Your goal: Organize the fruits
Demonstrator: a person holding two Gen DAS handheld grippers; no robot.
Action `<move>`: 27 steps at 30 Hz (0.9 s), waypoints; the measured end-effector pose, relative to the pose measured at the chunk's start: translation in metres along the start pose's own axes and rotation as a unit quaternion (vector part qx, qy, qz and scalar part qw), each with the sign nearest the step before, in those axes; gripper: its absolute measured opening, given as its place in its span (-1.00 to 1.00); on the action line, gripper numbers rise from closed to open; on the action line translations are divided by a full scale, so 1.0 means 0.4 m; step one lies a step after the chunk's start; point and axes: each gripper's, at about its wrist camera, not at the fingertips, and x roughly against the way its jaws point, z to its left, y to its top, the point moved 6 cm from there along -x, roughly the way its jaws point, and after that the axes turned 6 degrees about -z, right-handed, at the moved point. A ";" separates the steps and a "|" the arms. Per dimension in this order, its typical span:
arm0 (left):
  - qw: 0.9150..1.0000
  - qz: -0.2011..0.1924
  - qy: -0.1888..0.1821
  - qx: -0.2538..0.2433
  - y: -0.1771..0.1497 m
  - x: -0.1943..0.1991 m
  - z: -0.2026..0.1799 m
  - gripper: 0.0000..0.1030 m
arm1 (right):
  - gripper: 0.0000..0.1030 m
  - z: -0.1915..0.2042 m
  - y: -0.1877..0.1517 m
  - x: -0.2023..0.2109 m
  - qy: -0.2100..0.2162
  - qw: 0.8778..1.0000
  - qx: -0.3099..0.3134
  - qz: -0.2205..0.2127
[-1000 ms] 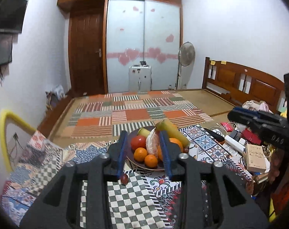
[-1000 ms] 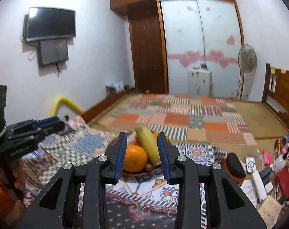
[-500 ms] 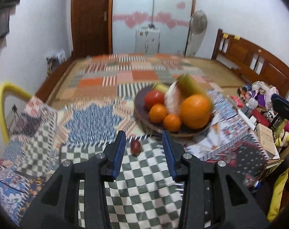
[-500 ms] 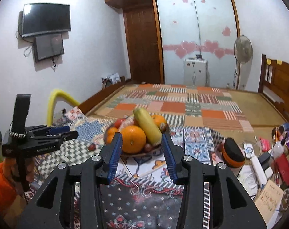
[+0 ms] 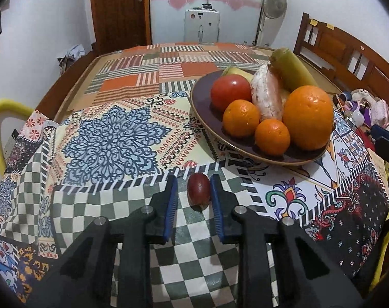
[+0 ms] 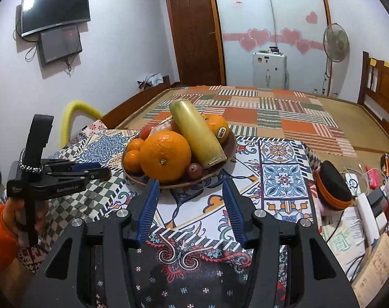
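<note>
A patchwork-patterned tabletop (image 5: 112,138) carries a brown bowl (image 5: 204,97) heaped with fruit: a large orange (image 5: 308,116), smaller oranges, a red apple and a long yellow-green piece. The bowl sits toward the far edge. Nearer, a small dark red fruit (image 5: 198,189) lies on green checks between the narrowed jaws of the left gripper (image 5: 194,187), which have just been closing; one pad touches it, the other stands clear. The right gripper (image 6: 191,200) hovers before the bowl, half open and empty, its jaws just opening.
</note>
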 end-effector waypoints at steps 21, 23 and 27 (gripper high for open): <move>0.997 -0.057 -0.037 -0.019 0.177 0.021 -0.114 -0.72 | -0.07 -0.009 0.024 -0.002 0.007 1.000 -0.002 -0.024; 0.997 -0.055 -0.046 -0.009 0.195 -0.002 -0.121 -0.72 | -0.07 -0.009 0.025 -0.003 0.008 1.000 0.000 -0.025; 0.998 -0.047 -0.048 -0.003 0.208 -0.042 -0.134 -0.72 | -0.08 -0.009 0.029 -0.004 0.008 1.000 0.007 -0.029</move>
